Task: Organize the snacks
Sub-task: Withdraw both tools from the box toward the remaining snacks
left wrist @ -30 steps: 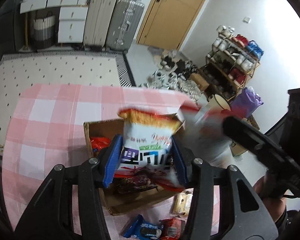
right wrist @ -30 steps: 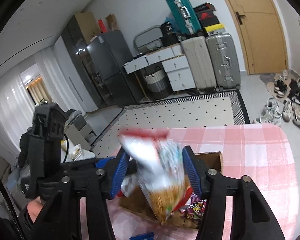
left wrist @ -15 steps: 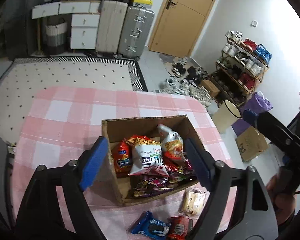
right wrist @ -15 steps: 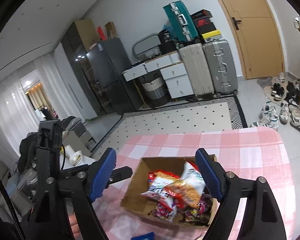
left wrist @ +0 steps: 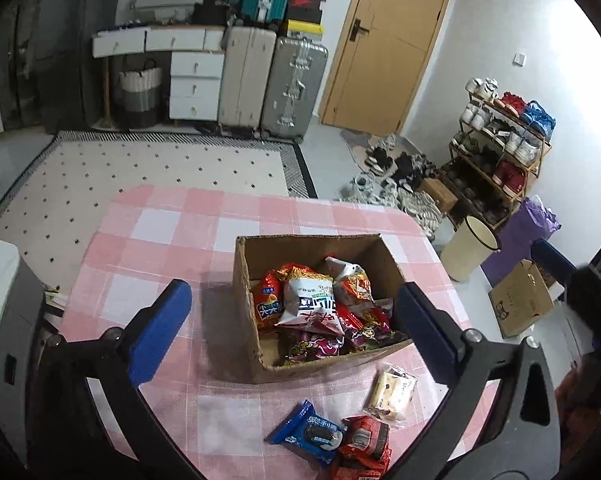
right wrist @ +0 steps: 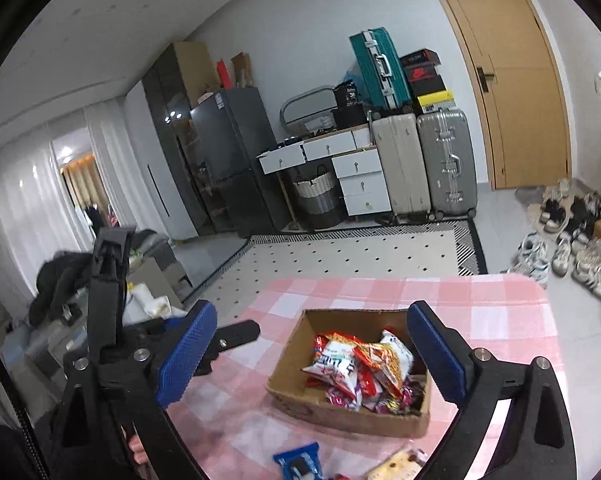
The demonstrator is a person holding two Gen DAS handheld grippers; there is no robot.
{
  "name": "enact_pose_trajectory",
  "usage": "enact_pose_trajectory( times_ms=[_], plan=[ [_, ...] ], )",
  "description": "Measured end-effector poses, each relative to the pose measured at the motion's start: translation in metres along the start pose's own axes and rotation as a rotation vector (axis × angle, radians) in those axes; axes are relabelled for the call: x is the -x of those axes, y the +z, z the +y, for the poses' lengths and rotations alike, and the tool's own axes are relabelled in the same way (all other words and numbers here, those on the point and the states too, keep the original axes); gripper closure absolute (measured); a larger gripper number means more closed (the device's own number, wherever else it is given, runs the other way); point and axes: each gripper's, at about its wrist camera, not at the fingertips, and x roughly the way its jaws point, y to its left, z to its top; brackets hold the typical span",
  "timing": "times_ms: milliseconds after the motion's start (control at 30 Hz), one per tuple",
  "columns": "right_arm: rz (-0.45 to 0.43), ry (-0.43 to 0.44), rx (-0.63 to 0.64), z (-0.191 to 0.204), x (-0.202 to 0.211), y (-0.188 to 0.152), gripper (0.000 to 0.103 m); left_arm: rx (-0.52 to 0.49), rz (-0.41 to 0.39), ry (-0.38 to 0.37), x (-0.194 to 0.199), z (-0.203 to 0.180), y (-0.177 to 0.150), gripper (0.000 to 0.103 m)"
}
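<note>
Blue cookie pack [right wrist: 298, 465] cut off at frame edge; box [right wrist: 300, 400] bottom hidden.

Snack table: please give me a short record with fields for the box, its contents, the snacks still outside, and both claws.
box: cardboard box, open top, on the pink checked tablecloth
contents: several snack bags, piled loosely
outside box: blue cookie pack, red packet, pale wrapped cake, on the cloth in front of the box
left claw: jaws opening, nothing between them
right claw: jaws opening, nothing between them
</note>
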Motion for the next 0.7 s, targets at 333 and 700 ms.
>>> enact_pose_trajectory(
  times_ms=[333, 700],
  plan=[
    [-0.073, -0.039, 0.093, 0.034, 0.066, -0.033, 0.001, -0.049, -0.042, -0.021, 0.059, -0.025, -0.03, 0.001],
    [-0.104, -0.083, 0.116, 0.059, 0.117, -0.09, 0.001, -0.107, -0.056, -0.03, 0.101, -0.048, -0.081, 0.001]
  ],
)
